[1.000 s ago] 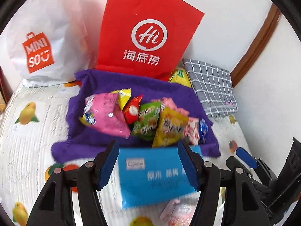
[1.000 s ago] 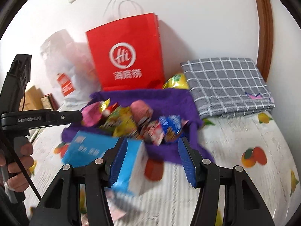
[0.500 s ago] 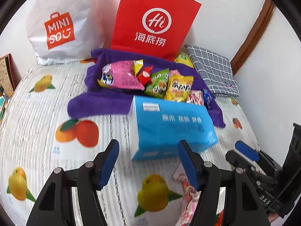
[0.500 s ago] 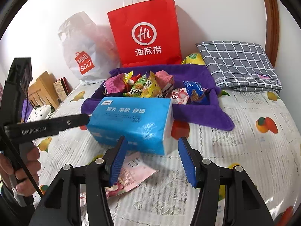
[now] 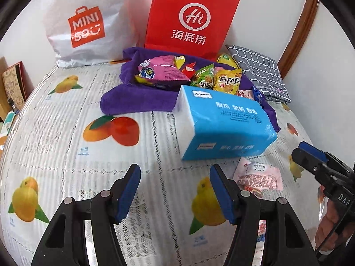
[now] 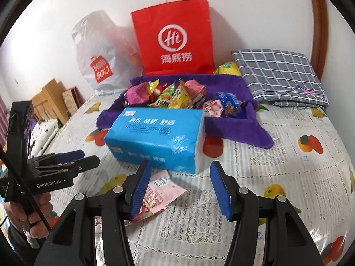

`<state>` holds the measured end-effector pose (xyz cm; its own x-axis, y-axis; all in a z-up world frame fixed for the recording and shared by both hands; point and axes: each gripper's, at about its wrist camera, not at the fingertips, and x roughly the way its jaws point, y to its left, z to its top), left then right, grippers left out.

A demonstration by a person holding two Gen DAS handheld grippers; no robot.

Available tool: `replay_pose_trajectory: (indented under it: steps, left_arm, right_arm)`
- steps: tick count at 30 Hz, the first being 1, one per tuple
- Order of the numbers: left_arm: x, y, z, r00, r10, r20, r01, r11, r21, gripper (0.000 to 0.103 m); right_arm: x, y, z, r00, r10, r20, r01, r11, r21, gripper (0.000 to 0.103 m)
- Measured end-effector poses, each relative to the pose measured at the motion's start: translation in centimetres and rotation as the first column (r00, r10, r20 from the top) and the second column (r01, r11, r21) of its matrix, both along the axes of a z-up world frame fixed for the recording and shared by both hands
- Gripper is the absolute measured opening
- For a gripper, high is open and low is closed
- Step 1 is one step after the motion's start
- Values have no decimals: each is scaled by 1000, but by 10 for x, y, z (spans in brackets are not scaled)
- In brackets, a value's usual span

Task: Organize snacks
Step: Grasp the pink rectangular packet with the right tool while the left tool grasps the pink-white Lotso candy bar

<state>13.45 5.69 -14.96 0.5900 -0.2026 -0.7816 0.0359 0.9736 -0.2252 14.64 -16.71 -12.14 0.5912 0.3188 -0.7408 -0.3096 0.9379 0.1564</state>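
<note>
Several snack packets (image 5: 177,75) (image 6: 175,95) lie heaped on a purple towel (image 5: 126,102) (image 6: 233,128). In front of the towel rests a blue tissue pack (image 5: 224,122) (image 6: 157,135). A pink snack packet (image 5: 257,175) (image 6: 159,190) lies flat on the tablecloth just near of the pack. My left gripper (image 5: 175,188) is open and empty, hovering over bare cloth left of the pink packet. My right gripper (image 6: 180,186) is open too, with nothing pressed between its pads; the pink packet lies below its left finger.
A red paper bag (image 5: 188,22) (image 6: 175,37) and a white plastic bag (image 5: 86,24) (image 6: 99,59) stand against the wall behind the towel. A folded grey checked cloth (image 5: 259,68) (image 6: 281,77) lies at the back right. Wooden items (image 6: 51,102) sit off the left edge.
Both grippers have drawn back from the towel and the tissue pack. The pack, earlier between the fingers, now lies on the cloth ahead of them. The pink packet has come into view.
</note>
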Motion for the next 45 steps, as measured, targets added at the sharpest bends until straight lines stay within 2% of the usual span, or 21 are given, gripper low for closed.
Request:
replay_pose_trajectory:
  steps: [3, 6, 10, 13, 19, 23, 27, 28, 30, 35, 40, 45]
  left_arm:
    - [-3, 6, -2, 1000, 4, 2, -3, 1000, -16, 63]
    - [-6, 11, -4, 1000, 7, 0, -7, 999, -36, 63]
    - [-8, 17, -6, 1000, 9, -5, -9, 999, -50, 63]
    - [-11, 23, -6, 1000, 15, -1, -15, 998, -62, 63]
    - [-15, 31, -8, 1000, 2, 0, -2, 994, -109, 63]
    - [-15, 30, -9, 1000, -7, -1, 7, 993, -115, 63]
    - [-16, 27, -9, 1000, -10, -4, 10, 993, -118, 63]
    - [-17, 27, -9, 1000, -12, -3, 11, 993, -117, 63]
    - [-19, 27, -8, 1000, -14, -3, 13, 994, -112, 63]
    - [-23, 26, -8, 1000, -20, -12, 19, 996, -89, 63]
    - [-23, 13, -7, 998, -62, -21, 59, 993, -101, 63]
    - [-22, -15, -4, 991, -131, -25, 127, 986, -105, 63]
  right_arm:
    - [2, 11, -7, 997, 65, -33, -65, 998, 2, 56]
    - [7, 27, -18, 993, 106, -54, -109, 993, -44, 56]
    - [18, 39, -31, 987, 131, -90, -140, 985, -102, 56]
    - [24, 44, -42, 977, 151, -148, -170, 978, -125, 56]
    - [12, 43, -50, 960, 190, -206, -221, 965, -139, 56]
    - [2, 49, -49, 959, 206, -194, -239, 957, -167, 56]
    - [10, 55, -56, 965, 167, -201, -204, 962, -182, 56]
    - [15, 55, -59, 966, 147, -212, -186, 967, -175, 54]
    - [16, 53, -58, 977, 120, -176, -151, 973, -174, 43]
    - [9, 41, -50, 985, 116, -127, -136, 978, -160, 39]
    - [-6, 8, -31, 997, 42, -62, -49, 992, -119, 39]
    - [-21, -37, -21, 996, -88, -17, 86, 990, -116, 39]
